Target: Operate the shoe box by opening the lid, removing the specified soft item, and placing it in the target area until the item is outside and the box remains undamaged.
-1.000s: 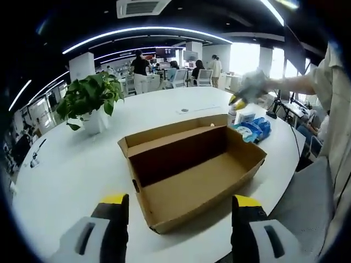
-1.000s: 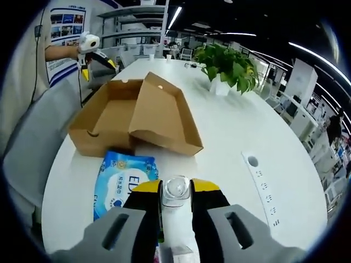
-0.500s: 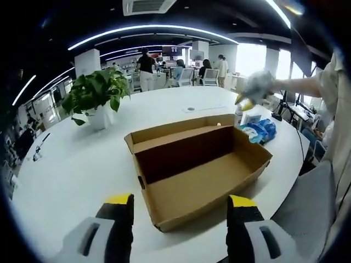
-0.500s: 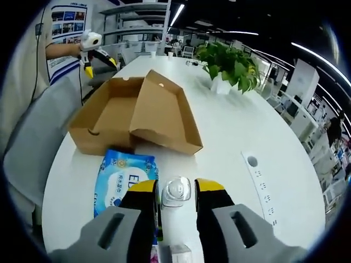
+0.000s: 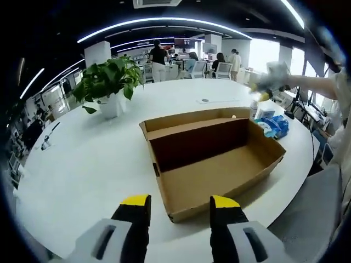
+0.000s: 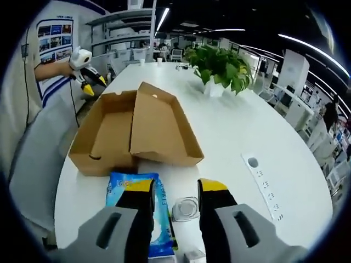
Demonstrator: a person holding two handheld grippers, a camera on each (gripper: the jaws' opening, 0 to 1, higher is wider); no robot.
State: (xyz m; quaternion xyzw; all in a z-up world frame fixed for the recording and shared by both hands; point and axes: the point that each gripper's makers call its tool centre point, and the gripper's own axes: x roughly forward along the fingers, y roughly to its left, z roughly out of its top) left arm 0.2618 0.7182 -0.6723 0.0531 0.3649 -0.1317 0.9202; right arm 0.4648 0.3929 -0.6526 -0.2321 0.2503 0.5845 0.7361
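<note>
The right tool (image 6: 175, 189) stands with jaws apart over a small clear jar (image 6: 185, 209). The blue wipes pack (image 6: 156, 211) lies beside it, outside the open box (image 6: 134, 131). The left tool (image 5: 179, 205), also apart, could dent the cardboard.

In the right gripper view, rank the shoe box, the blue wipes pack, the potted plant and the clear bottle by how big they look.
1. Shoe box, lid open, clearly largest.
2. Blue wipes pack and potted plant: similar. The pack is near and partly hidden by the right gripper, the plant far, so no firm order.
3. Clear bottle, smallest.
</note>
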